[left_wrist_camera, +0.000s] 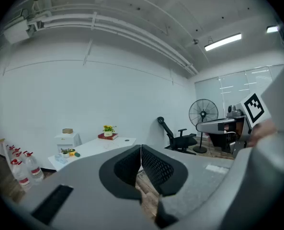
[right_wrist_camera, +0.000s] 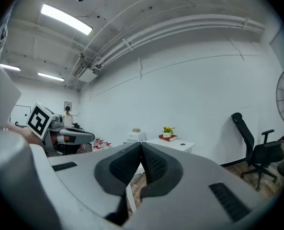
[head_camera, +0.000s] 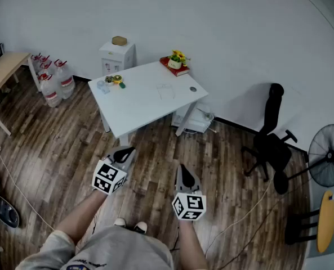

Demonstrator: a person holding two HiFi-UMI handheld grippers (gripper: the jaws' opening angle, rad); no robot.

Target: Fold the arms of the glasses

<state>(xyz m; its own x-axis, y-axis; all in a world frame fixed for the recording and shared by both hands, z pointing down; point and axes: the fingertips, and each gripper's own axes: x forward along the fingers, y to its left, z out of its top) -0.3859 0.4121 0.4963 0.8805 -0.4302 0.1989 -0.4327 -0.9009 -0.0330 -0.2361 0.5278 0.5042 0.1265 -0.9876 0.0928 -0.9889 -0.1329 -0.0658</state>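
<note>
The left claw (head_camera: pixel 127 151) is clenched, its jaws pressed together with nothing between them. The right claw (head_camera: pixel 181 167) is likewise shut tight and empty. Both hang above the wooden floor (head_camera: pixel 59 151). Well ahead of them, on the white table (head_camera: pixel 138 106), lies a faint clear outline, probably the glasses (head_camera: pixel 165 90). Labels on the water bottles (head_camera: pixel 54 80), ahead and left of the left claw, are too small to read.

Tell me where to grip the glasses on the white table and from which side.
Likely one arm close to its hinge, reached from above over the near edge of the white table, as the glasses lie near its middle with bare top around them. They show too faint to tell which way the arms point.
</note>
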